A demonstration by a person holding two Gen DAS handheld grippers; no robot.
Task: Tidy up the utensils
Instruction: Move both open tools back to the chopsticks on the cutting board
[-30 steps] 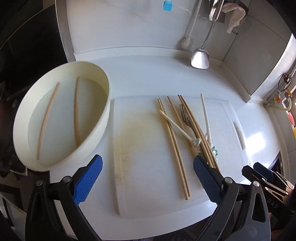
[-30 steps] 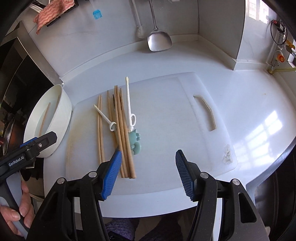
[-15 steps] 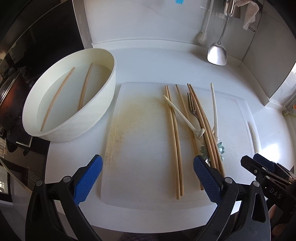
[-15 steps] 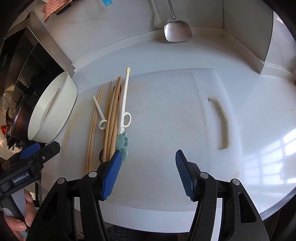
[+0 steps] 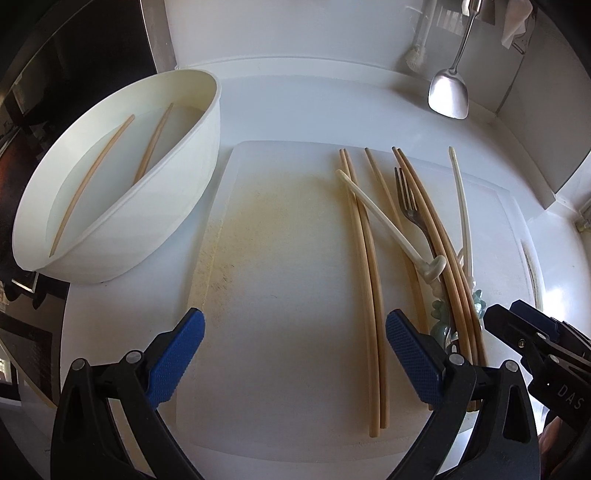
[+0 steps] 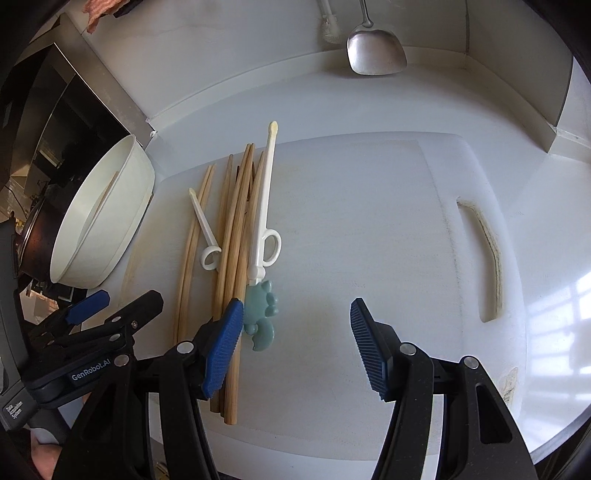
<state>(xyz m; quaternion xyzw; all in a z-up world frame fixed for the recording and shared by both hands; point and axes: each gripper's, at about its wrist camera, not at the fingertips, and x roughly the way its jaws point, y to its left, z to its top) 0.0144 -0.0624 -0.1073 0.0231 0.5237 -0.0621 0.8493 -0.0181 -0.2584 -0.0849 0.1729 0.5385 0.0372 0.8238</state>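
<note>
Bowl: a cream oval bowl [image 5: 122, 177] stands at the far left on the white surface [image 5: 295, 103], just beside the cutting board's left edge; two wooden chopsticks [image 5: 92, 181] lie inside it, apart from each other.
Left gripper: the left gripper [image 5: 295, 354] hovers over the near part of the board – fingers spread wide, holding nothing.
Cutting board: a white cutting board [image 5: 280, 258] with a yellowish stain on its left half; its handle slot [image 6: 484, 254] is at the right end.
Chopsticks on board: a close pair of wooden chopsticks [image 5: 365, 258] lies lengthwise, with more chopsticks [image 6: 236, 236] bundled just to their right.
Training chopsticks: one short white ring-handled stick [image 5: 388, 225] lies slantwise across the pair; a longer one [image 6: 264, 218] lies along the bundle's right side, ending at a pale green animal-shaped piece [image 6: 260, 314].
Fork: a metal fork [image 5: 410, 206] sits among the bundle, tines pointing away.
Right gripper: the right gripper [image 6: 297, 347] hangs over the board – fingers wide and empty, its left finger over the near ends of the bundle.
Back wall: a metal spatula [image 6: 373, 51] hangs beside a white brush [image 6: 328, 26].
</note>
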